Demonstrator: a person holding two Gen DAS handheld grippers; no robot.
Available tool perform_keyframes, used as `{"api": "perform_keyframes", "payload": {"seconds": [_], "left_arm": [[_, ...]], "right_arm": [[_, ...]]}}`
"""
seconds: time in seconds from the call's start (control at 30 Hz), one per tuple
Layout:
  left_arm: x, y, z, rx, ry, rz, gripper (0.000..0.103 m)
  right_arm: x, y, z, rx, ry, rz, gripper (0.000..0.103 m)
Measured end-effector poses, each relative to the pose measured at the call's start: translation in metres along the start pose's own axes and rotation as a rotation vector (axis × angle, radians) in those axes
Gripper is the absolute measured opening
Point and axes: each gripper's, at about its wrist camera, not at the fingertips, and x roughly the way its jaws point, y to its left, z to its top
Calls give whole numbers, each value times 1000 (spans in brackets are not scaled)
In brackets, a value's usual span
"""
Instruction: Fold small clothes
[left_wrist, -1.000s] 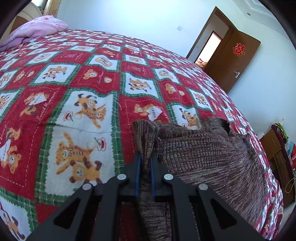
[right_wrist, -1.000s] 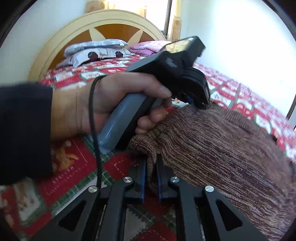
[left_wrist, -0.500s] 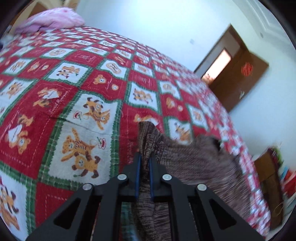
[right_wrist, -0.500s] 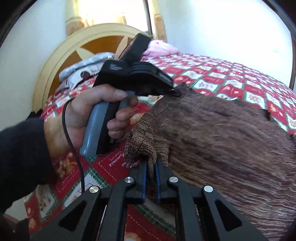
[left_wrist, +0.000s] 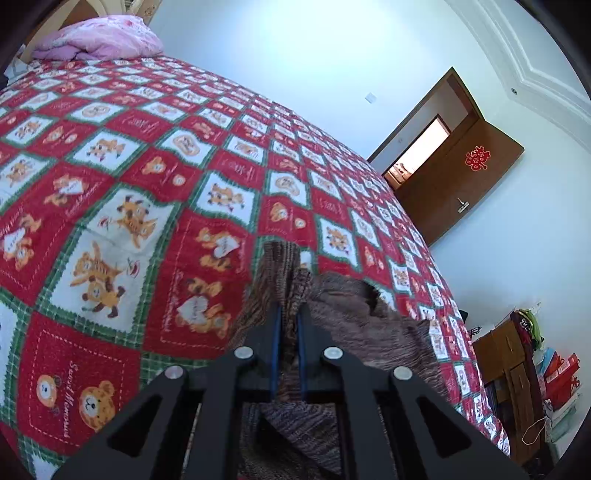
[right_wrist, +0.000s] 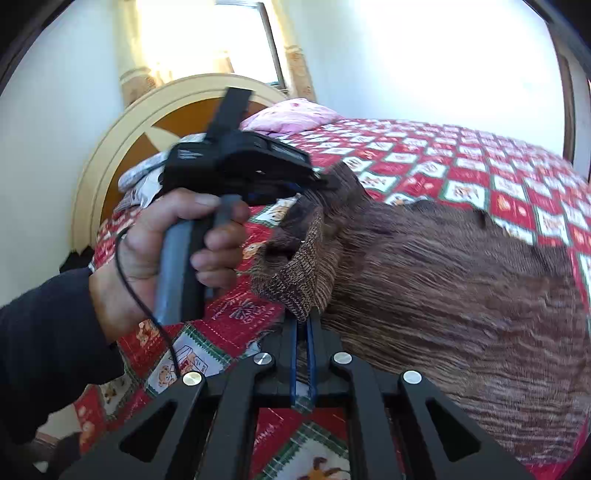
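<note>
Brown knit garment (right_wrist: 461, 295) hangs lifted off the bed (left_wrist: 129, 221), near edge pinched by left gripper (left_wrist: 289, 314) and right gripper (right_wrist: 302, 325); next, likely carry that edge far across.

Right gripper (right_wrist: 302, 325) clamped on brown knit garment (right_wrist: 443, 280), left gripper (right_wrist: 317, 182) pinching its far edge, red quilt (right_wrist: 461, 162)

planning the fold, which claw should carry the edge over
Both, about equally: left claw and right claw each pinch an edge of the lifted sweater; neither is free to act alone.
</note>
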Motion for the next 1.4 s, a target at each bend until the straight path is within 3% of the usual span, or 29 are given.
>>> {"api": "perform_keyframes", "payload": {"seconds": [0.17,0.27,0.43,0.53,0.77,1.0,1.23,1.4], "left_arm": [[-3,-20,21,7,-21,-12,8],[3,-36,26,21,-23,-32,8],[23,-68,18,64,0,-71,8],[37,-89,10,104,26,-67,8],[62,-132,7,184,39,-54,8],[90,-161,-1,224,82,-55,8],[113,-189,-17,276,123,-23,8],[125,-208,-26,338,146,-8,8]], "right_arm": [[-18,-22,11,103,-25,22,4],[-34,-24,15,64,-30,-12,4],[-55,-47,-4,95,-56,-50,4],[-57,-71,-16,203,-70,-33,4],[-75,-104,-17,282,-98,-90,4],[-90,-125,-30,413,-92,-70,4],[-82,-173,-70,762,-118,-35,4],[-80,-185,-87,891,-138,-23,4]]}}
